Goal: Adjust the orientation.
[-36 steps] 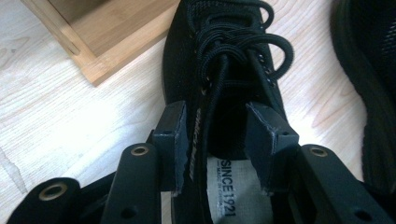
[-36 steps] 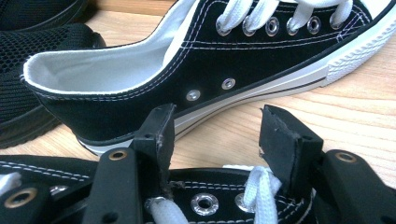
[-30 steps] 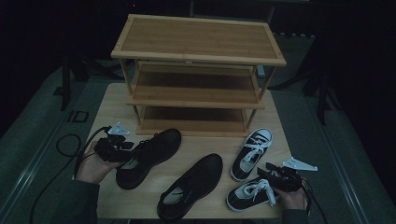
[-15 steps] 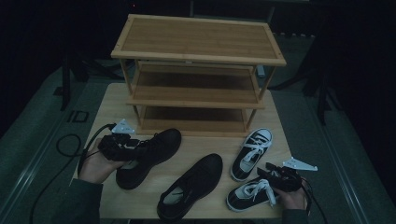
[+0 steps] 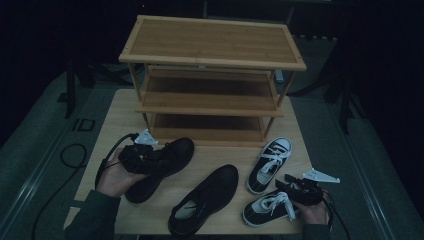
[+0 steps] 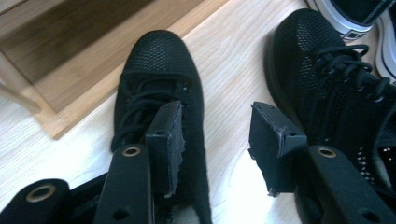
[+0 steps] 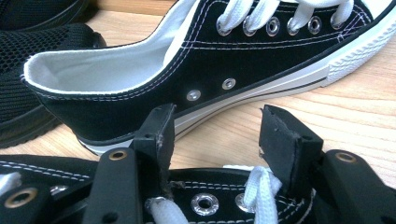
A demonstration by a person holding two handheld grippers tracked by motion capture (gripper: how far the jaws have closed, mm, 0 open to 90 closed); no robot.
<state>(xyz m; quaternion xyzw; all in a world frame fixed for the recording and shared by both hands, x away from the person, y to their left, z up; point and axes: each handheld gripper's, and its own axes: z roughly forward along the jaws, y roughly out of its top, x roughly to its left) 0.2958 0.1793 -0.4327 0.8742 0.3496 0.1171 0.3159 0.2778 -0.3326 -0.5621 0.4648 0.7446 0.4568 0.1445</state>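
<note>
Left gripper [image 6: 215, 135]: fingers released, just been widening, straddling the black mesh lace-up shoe [image 6: 161, 98] on the pale wooden worktop [image 6: 229, 60]. Right gripper [image 7: 215, 135]: fingers released over the black-and-white canvas sneaker [image 7: 205, 205].

The shoe rack [image 5: 212, 60] is pale, smooth wood with a fine slatted grain; the table [image 6: 233, 60] is light wood, matt, its grain showing in long streaks; the two black shoes [image 6: 161, 84] are matt mesh cloth with woven black laces; the sneakers [image 7: 224, 65] are black canvas with white stitching, shiny metal eyelets, white cloth laces and ribbed white rubber soles; the left gripper [image 6: 215, 135] carries matt black pads [image 6: 273, 137], rough and frayed at the edges.
</note>
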